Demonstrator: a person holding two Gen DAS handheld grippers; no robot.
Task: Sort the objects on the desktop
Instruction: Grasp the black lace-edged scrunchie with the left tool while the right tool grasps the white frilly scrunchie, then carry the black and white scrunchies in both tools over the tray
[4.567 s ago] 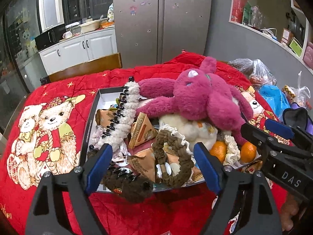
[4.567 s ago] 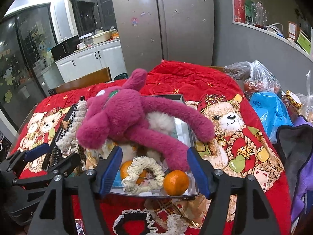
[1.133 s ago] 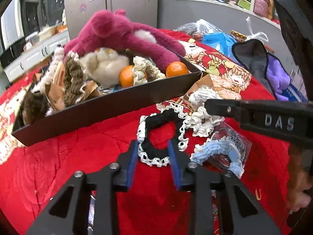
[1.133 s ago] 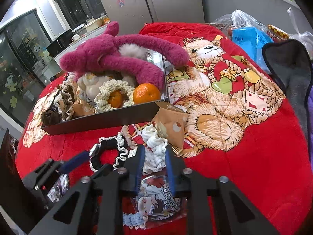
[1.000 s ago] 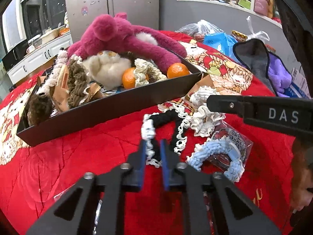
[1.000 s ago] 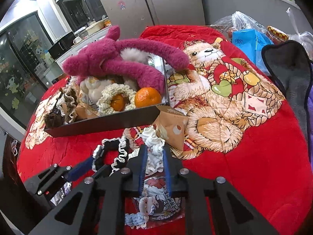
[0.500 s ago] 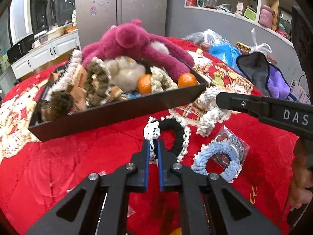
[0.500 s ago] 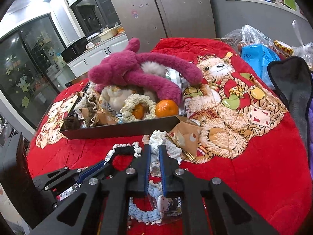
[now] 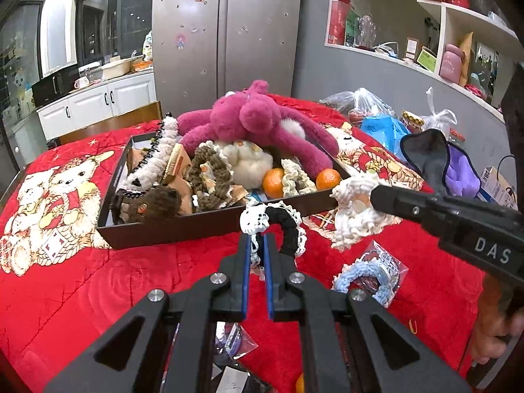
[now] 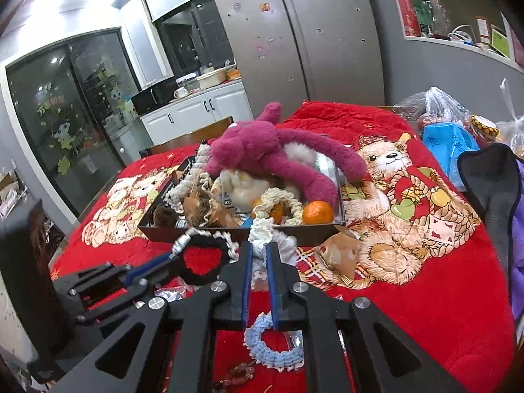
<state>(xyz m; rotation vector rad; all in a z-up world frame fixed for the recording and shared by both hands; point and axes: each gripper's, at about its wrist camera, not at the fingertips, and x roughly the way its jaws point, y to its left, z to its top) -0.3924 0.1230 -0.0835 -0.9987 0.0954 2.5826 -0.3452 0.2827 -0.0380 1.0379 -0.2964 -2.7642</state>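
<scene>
Your left gripper (image 9: 256, 245) has its jaws drawn narrow on the lace edge of a black scrunchie (image 9: 288, 226), which hangs off the red blanket (image 9: 98, 281) just in front of the dark tray (image 9: 170, 226). Your right gripper (image 10: 259, 252) is pinched tight on a white scrunchie (image 10: 262, 229), held up close to the tray's near wall.

The left wrist view shows your right gripper from the side, with the white scrunchie bunched at its tip beside the tray's right corner; its jaw gap cannot be seen there. It also shows part of a hand (image 9: 497, 327) at the lower right and a shelf (image 9: 458, 16) of boxes on the wall. A light blue scrunchie (image 9: 363, 278) lies on a clear packet on the blanket, to the right of the left gripper.

The right wrist view shows your left gripper from the side at the lower left, the black scrunchie looped at its tip with red blanket showing through the ring. Here the light blue scrunchie sits right under the right gripper's fingers. Only this view shows the brown paper packet (image 10: 340, 255) lying just outside the tray's right corner, and the dark glass doors (image 10: 65, 124) on the left.

Both views show the tray packed with a pink plush toy (image 9: 258, 121), 2 oranges (image 9: 328, 178), a cream scrunchie (image 10: 278, 203) and a brown scrunchie (image 9: 209, 170).
</scene>
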